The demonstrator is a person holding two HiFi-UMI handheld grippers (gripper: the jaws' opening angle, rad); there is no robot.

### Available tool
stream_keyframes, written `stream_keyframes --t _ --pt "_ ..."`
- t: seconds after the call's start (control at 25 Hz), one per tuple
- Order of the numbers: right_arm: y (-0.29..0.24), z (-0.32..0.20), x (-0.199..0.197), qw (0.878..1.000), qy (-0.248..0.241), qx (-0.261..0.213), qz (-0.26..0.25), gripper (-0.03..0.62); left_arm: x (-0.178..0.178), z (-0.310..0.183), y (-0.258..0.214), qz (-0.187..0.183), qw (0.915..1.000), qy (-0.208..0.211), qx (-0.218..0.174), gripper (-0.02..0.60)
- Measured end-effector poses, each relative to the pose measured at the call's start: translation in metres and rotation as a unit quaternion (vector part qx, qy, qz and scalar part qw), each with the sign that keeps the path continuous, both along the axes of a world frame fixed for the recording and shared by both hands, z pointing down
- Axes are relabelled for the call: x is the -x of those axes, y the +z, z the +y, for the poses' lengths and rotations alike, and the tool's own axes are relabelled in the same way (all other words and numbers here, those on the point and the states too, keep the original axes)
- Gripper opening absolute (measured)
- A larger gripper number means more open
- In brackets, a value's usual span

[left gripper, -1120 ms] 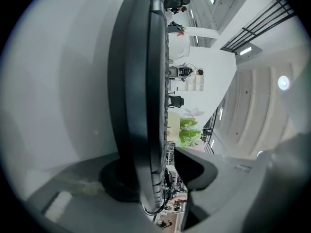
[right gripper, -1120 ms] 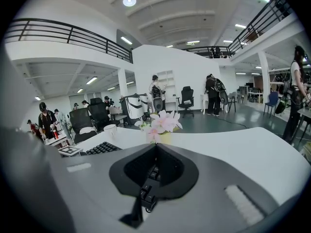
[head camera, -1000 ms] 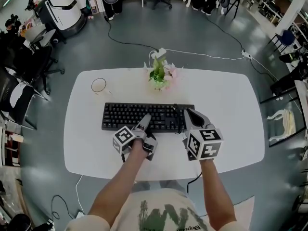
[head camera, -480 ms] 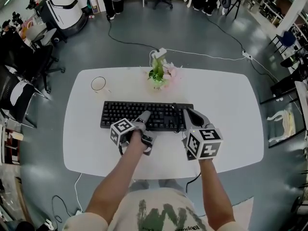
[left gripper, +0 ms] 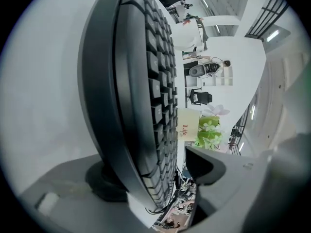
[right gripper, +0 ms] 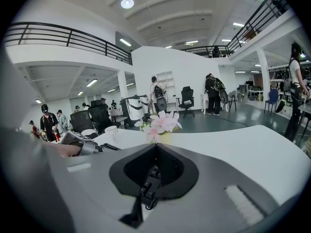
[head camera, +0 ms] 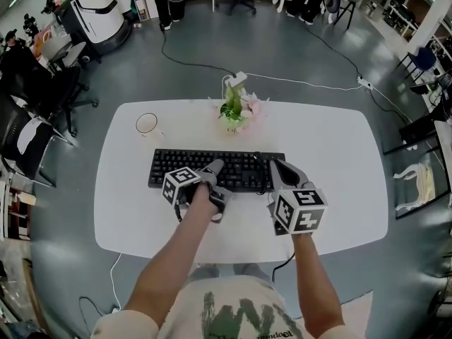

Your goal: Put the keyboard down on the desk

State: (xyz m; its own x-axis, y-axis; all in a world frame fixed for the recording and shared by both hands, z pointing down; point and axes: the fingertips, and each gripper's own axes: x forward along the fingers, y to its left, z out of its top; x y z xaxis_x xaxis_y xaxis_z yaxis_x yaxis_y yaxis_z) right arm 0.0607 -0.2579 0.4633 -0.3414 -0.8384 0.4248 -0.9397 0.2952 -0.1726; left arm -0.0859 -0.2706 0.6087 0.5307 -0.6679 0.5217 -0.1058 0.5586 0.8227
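The black keyboard [head camera: 205, 167] lies flat on the white desk [head camera: 332, 154], mid-table, its cable trailing toward the front edge. My left gripper [head camera: 214, 175] straddles its front edge. In the left gripper view the keyboard [left gripper: 141, 81] stands between the jaws of the left gripper [left gripper: 155, 178]. One jaw lies under it, and the other stands clear of the keys. These jaws have just been opening and are open. My right gripper [head camera: 277, 167] rests by the keyboard's right end, jaws together. In the right gripper view a black cord shows in the hollow of the right gripper [right gripper: 155, 149].
A potted plant with pink flowers [head camera: 235, 109] stands at the desk's back middle. A white cup [head camera: 146, 125] sits at the back left. Office chairs [head camera: 28, 147] stand left of the desk, and a power strip [head camera: 235, 78] with cables lies on the floor behind.
The left gripper has rolled a little and its jaws have spread apart around the keyboard's front edge. The keyboard and right gripper have stayed put.
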Motion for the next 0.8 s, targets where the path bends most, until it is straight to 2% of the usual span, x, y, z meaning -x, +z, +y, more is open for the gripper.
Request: stream_keyframes --t 0.2,0.8 --pt "0.001 0.002 -0.001 1.000 0.002 -0.001 -0.002 0.000 -0.004 0.002 -0.001 -0.003 0.9996 0.019 0.019 0.405" --pt "-0.002 0.008 0.004 1.000 0.003 -0.001 -0.009 0.000 -0.001 0.017 -0.001 0.011 0.9990 0.025 0.037 0.419"
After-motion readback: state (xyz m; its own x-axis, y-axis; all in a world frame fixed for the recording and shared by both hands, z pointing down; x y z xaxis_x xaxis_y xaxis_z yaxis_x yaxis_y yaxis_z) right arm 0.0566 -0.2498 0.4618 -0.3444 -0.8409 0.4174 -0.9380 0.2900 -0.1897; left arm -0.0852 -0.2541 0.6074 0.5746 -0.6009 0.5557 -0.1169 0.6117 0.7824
